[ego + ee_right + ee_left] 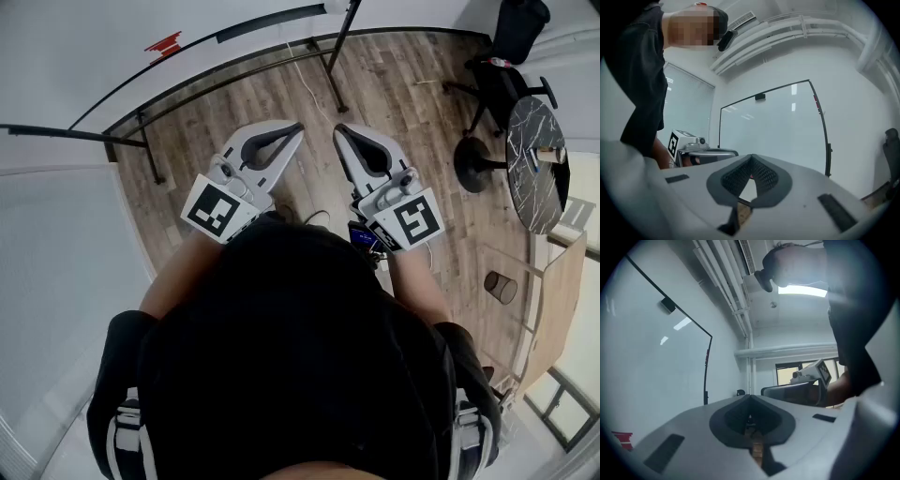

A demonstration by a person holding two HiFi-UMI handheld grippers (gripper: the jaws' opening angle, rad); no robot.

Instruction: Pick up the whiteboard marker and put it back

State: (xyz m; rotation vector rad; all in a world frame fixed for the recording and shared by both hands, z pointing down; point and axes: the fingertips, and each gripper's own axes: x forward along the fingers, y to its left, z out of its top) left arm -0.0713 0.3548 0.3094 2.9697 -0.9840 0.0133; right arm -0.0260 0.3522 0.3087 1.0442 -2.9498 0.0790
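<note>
A: Head view: both tongs, left gripper (298, 129) and right gripper (341, 129), are clenched on nothing. Marker?
B: Can't pick it out. The red bit (163, 43) at 11 o'clock by the whiteboard (773, 126) may be it. Likely light, stiff, slick; take it mid-barrel.
A: Room?
B: Wood floor (394, 84), table (536, 159) at 2 o'clock.

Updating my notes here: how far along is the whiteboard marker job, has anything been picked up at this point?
Done: nothing that shows. In hand: nothing; the left gripper and right gripper both have their jaws together and empty, pointed level toward the whiteboard. A small red item at the board could be the marker, but it is too small to tell. Left: apparently the pick-up and the return.
</note>
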